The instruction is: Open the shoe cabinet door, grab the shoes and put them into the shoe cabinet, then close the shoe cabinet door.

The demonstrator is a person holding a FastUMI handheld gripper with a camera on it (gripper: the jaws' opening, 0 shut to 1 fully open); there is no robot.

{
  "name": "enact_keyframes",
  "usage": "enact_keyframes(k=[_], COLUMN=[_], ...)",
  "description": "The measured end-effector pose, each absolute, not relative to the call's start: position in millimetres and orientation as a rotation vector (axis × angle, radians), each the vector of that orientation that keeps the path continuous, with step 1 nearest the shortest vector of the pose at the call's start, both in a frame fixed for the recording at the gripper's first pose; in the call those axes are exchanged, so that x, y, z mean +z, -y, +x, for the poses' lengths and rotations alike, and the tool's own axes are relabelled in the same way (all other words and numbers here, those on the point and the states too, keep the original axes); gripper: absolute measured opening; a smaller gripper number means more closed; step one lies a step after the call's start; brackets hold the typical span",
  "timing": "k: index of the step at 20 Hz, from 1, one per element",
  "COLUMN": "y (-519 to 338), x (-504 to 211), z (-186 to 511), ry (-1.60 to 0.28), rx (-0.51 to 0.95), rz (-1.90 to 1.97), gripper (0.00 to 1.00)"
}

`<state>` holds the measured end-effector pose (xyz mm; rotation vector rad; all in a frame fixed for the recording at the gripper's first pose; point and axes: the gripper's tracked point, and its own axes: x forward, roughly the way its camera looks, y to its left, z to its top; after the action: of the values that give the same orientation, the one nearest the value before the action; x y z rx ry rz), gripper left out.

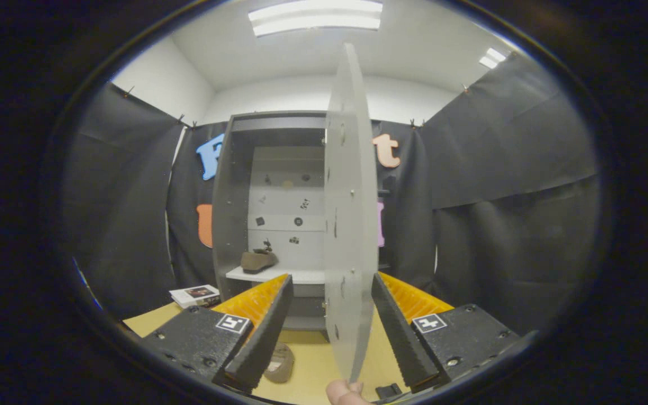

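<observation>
The grey shoe cabinet (pixel 228 225) stands ahead against the booth wall. Its pale door (pixel 349 225) is swung wide and I see it edge-on, running up between my fingers. My gripper (pixel 332 281) is open: the door's edge lies close to the right finger (pixel 400 332), and a gap separates it from the left finger (pixel 262 332). One brown shoe (pixel 257 260) rests on the white shelf inside the cabinet. A second brown shoe (pixel 280 363) lies on the yellow surface (pixel 313 360), just below the left finger. A person's fingertips (pixel 346 394) touch the door's lower edge.
A small booklet (pixel 194 295) lies on the yellow surface left of the cabinet's foot. Black cloth walls close in on both sides. The cabinet's back panel carries several small dark markers.
</observation>
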<state>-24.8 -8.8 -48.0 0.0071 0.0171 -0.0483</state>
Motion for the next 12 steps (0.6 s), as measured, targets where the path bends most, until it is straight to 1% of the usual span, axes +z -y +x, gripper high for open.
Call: enact_keyframes(k=[4, 9, 12], y=[-41, -91, -107], x=[-78, -119, -144], z=[-11, 14, 33], ry=[-0.058, -0.139, -0.178], rx=[0.052, 0.134, 0.142], rz=[0.017, 0.062, 0.112], gripper=[0.95, 0.95, 0.95])
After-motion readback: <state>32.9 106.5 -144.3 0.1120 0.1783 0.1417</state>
